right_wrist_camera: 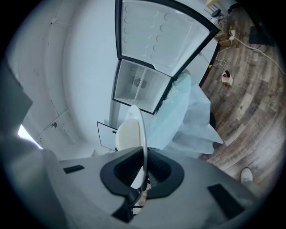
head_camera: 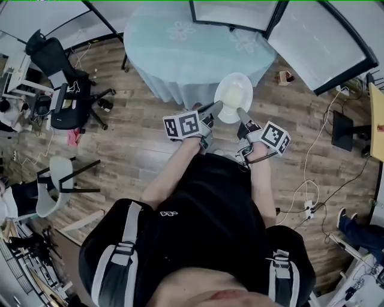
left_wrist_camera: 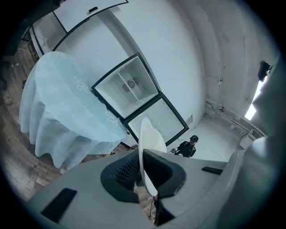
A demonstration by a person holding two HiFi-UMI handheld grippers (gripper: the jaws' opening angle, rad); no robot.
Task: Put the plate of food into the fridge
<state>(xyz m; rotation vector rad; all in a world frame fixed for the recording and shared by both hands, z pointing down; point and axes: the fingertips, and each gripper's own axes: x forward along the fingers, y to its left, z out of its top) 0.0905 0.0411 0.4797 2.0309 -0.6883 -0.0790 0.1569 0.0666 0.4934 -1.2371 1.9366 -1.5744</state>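
A white plate [head_camera: 234,96] with pale food on it is held level above the wooden floor, just in front of a round table [head_camera: 180,48] draped in light blue cloth. My left gripper [head_camera: 217,108] is shut on the plate's left rim and my right gripper [head_camera: 242,113] is shut on its near right rim. In the left gripper view the plate [left_wrist_camera: 149,138] stands edge-on between the pads of the left gripper [left_wrist_camera: 142,172]. The right gripper [right_wrist_camera: 143,172] clamps the plate [right_wrist_camera: 129,132] the same way. Beyond the table the fridge [head_camera: 234,12] stands with its doors open.
The draped table lies between me and the fridge [left_wrist_camera: 127,85]. A black office chair [head_camera: 60,90] and a white chair [head_camera: 54,180] stand at the left. Cables and a power strip [head_camera: 309,207] lie on the floor at the right. A person in black [left_wrist_camera: 187,146] stands far off.
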